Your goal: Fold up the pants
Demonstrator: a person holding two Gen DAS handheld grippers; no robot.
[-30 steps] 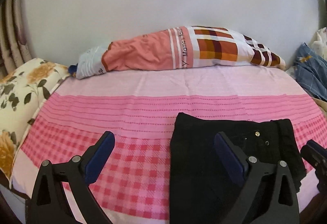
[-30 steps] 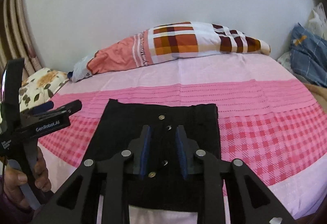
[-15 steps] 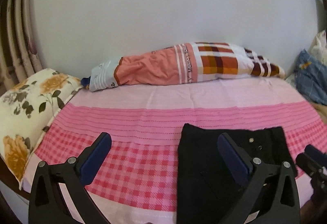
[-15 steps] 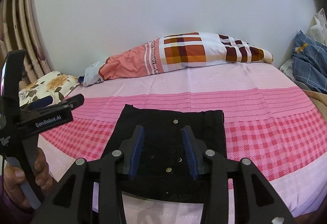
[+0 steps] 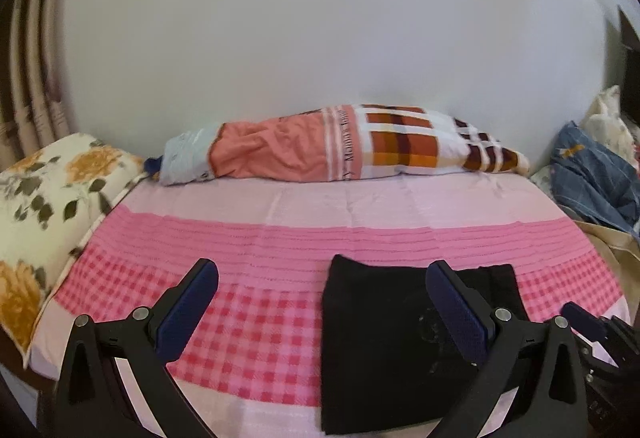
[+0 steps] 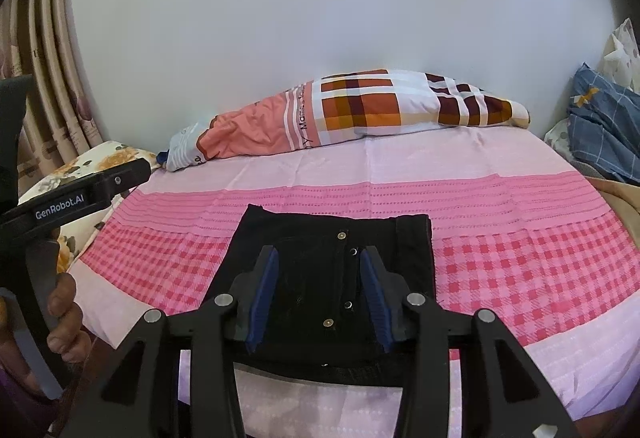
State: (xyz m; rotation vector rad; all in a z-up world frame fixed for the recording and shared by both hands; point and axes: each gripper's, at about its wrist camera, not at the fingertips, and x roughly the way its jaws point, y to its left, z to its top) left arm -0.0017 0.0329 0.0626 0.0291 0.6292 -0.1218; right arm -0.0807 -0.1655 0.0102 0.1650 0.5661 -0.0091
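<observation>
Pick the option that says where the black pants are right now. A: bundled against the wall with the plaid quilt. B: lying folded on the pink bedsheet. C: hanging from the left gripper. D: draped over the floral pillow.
B: the black pants lie as a flat folded rectangle on the pink bedsheet, with neither gripper holding them.

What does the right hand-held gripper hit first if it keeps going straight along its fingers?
Most likely the folded black pants on the pink bed sheet: the right hand-held gripper, jaws opening and empty, points down at them. Depth unclear.
</observation>
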